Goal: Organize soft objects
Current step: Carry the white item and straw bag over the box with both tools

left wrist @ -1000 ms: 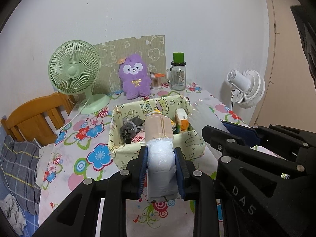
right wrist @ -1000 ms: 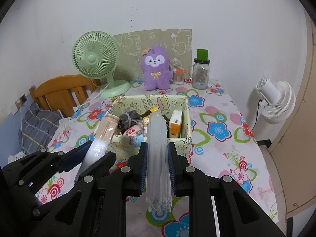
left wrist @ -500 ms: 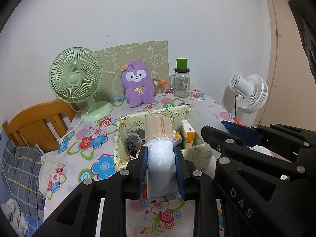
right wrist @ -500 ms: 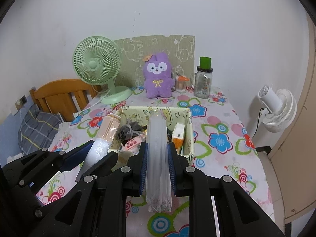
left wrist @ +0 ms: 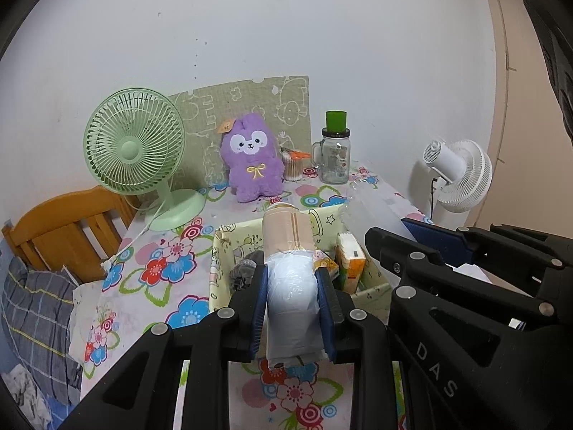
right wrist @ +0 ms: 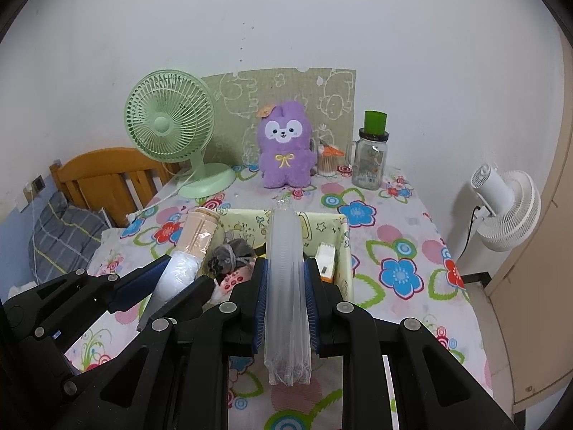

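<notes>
The left claw (left wrist: 292, 297) grips a soft plastic-wrapped roll (left wrist: 290, 286) (beige at the far end) above the fabric basket (right wrist: 343, 236). The right claw (right wrist: 285, 297) clamps a long clear sleeve of stacked cups (right wrist: 285, 286) over the flowered surface (right wrist: 404, 251).

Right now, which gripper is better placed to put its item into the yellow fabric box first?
Probably the right gripper: its sleeve of clear cups points over the fabric box; the left gripper's roll sits beside it.
</notes>
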{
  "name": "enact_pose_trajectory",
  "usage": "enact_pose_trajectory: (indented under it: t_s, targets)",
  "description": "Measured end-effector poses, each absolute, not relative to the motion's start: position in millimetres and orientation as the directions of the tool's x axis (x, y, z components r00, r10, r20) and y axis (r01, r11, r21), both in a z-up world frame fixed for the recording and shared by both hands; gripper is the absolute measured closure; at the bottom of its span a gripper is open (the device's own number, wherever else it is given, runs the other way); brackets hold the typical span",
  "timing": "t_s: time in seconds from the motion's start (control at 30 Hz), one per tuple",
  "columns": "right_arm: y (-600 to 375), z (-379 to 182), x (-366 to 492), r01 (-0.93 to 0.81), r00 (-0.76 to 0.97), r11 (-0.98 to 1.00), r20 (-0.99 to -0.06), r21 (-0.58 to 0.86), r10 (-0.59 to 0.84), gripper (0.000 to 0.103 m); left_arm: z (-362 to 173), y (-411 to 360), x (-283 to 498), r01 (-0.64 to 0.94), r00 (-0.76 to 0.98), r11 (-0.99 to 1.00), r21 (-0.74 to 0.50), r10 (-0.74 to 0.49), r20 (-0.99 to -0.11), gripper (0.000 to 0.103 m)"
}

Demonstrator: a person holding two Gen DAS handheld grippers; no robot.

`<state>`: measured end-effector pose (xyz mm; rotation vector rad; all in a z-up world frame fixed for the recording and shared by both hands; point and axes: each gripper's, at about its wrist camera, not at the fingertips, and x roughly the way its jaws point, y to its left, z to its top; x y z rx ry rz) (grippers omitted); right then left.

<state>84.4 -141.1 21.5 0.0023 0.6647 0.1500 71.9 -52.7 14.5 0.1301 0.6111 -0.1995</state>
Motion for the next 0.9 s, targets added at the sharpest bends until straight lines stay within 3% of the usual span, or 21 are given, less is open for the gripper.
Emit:
enact_pose_trajectory:
  t_s: [0.9]
  targets:
    - [-146,-2,154,-0.124,0.733,0.988,-0.662,0.098,0.157,0.080,-8,-47,145,0.200,0.754,0.980,-0.008,-0.159,-0.637,0.076]
